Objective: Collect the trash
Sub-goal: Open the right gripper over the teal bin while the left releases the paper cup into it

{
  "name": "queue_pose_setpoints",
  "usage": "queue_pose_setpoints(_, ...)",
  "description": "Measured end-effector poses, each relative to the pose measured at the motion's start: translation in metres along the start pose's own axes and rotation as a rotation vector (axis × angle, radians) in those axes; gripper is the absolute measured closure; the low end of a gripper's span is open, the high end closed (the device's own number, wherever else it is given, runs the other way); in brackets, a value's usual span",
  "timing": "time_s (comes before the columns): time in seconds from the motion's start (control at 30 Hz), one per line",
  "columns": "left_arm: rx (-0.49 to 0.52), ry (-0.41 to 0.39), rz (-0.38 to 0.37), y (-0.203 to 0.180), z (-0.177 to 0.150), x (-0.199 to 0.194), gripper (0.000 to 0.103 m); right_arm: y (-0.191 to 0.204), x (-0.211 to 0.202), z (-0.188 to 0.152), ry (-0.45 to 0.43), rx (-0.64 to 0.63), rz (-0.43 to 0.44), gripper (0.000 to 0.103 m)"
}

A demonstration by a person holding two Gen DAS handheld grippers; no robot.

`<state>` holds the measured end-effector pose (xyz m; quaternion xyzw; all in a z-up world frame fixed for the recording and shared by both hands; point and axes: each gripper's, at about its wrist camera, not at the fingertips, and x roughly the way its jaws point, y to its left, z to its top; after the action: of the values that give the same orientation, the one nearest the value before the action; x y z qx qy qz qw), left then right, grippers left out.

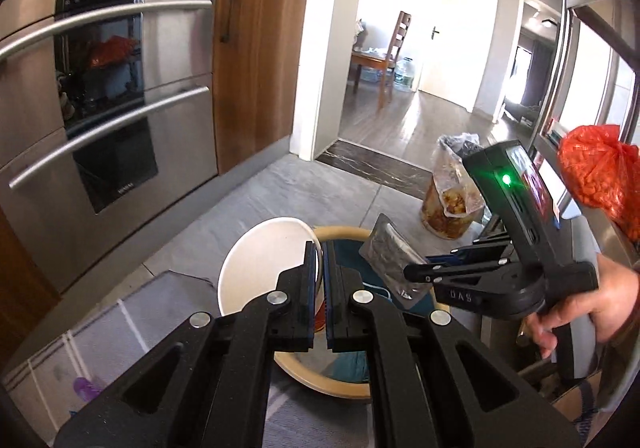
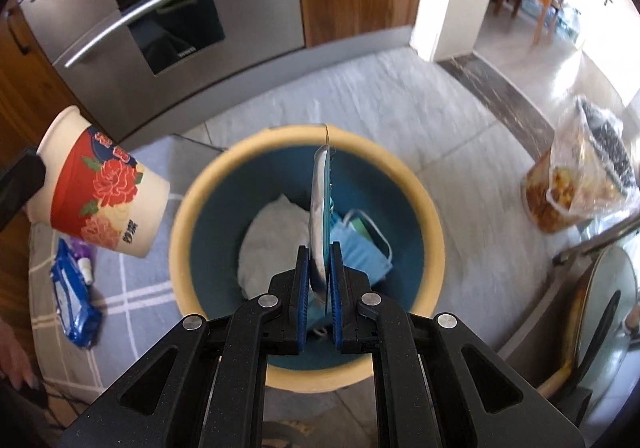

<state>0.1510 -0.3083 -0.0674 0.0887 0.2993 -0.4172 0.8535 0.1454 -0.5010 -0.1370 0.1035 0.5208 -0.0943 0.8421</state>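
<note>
Left gripper (image 1: 320,276) jaws pinching paper cup (image 1: 268,268) rim, beside bin (image 2: 424,215). Right gripper (image 2: 320,268) jaws pinching foil pouch (image 2: 320,207) over bin mouth. Tissue, mask already inside. Wipes pack (image 2: 72,300) left on floor mat.

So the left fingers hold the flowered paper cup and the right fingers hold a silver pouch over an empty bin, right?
Not empty. The right wrist view shows the bin already holds a blue face mask and white crumpled paper. The paper cup and silver pouch are held as you say.
</note>
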Motion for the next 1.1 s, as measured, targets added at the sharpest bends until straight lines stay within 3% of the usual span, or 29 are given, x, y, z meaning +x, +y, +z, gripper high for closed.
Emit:
queue_pose_setpoints(0.2, 0.017, 0.056, 0.003, -0.002, -0.015, 0.023, 0.1, -0.009, 0.01, -0.001, 0.042, 0.061, 0.016, 0.092)
queue_pose_setpoints(0.57, 0.083, 0.127, -0.026, -0.018, -0.031, 0.04, 0.1, 0.005, 0.021, -0.002, 0.078, 0.012, 0.042, 0.092)
queue_pose_setpoints(0.7, 0.123, 0.131, -0.021, -0.026, -0.034, 0.042, 0.1, 0.001, 0.022, -0.001, 0.078, 0.02, 0.041, 0.092)
queue_pose_setpoints(1.1, 0.111, 0.128, -0.024, -0.021, -0.032, 0.041, 0.1, -0.005, 0.016, 0.003, 0.038, 0.067, 0.027, 0.092)
